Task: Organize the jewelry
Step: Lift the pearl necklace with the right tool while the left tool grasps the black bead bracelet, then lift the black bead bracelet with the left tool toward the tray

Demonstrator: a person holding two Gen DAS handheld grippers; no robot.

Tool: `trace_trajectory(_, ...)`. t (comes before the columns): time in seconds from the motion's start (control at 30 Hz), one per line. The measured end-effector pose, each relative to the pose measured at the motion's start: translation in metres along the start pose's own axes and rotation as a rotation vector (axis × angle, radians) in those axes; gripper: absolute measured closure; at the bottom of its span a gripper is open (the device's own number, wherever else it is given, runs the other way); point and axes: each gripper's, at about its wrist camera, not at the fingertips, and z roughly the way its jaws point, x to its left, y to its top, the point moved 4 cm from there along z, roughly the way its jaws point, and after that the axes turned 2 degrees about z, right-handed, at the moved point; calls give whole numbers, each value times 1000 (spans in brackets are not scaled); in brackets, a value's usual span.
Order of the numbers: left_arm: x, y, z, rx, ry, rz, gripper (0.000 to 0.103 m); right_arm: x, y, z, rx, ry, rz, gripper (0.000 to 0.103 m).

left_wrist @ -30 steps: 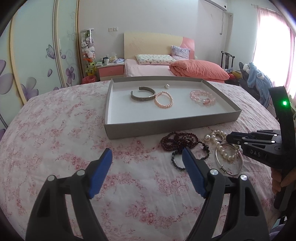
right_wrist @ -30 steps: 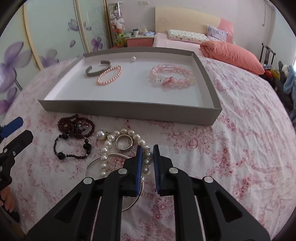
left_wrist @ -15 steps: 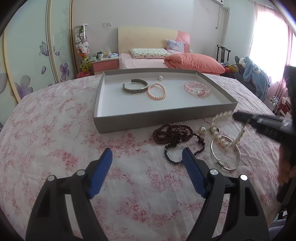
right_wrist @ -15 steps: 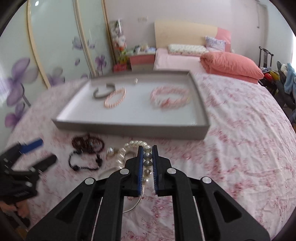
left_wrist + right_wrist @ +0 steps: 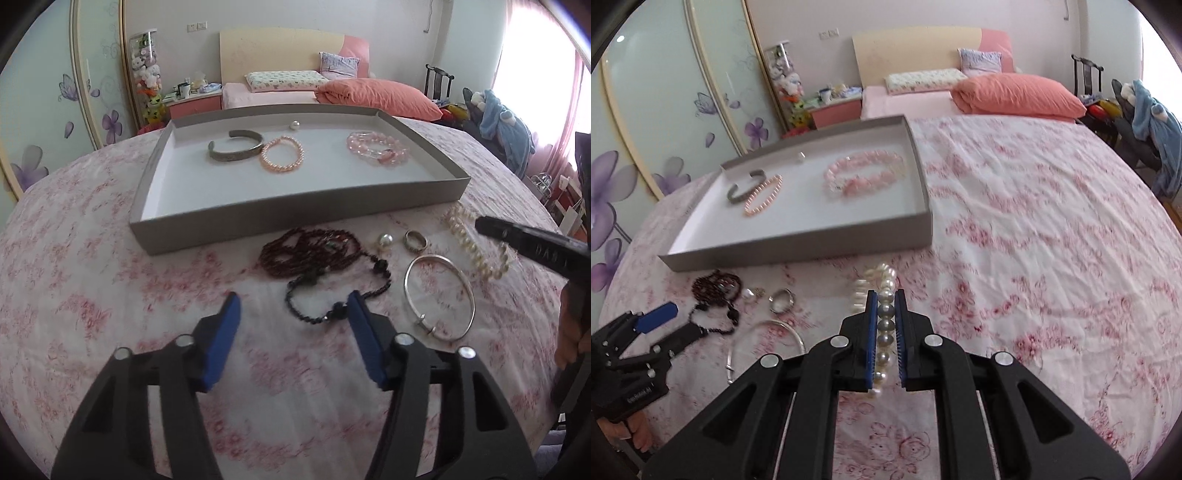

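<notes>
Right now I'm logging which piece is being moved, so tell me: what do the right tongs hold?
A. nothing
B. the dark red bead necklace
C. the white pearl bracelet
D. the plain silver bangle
C: the right tongs are shut on the white pearl bracelet, its pearls lined up between the blue pads, while the plain silver bangle and the dark red bead necklace lie on the floral cloth.
</notes>
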Motion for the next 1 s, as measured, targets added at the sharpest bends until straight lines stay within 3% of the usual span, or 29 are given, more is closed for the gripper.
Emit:
trace_trajectory(0.13,-7,2,7,18,46,28,84,0,-4,3,11,5,-5,93)
trace_trajectory(0.23,-2,-2,6,21,59,33,91,0,-5,2,13,8,-8,93)
trace_trajectory(0.57,71,-18,-12,21,134,-65,90,0,-7,8,16,-15,-19,93)
trace_trajectory(0.67,78,-20,-15,17,111,-84,79,1,-7,8,16,-18,-20,93)
trace_trajectory(0.73,78,-22,-17,12,87,-93,65,1,-7,8,16,-17,-19,93)
trace_trajectory(1.0,82,-17,-22,-20,17,-177,63,2,-8,8,18,-11,-15,93)
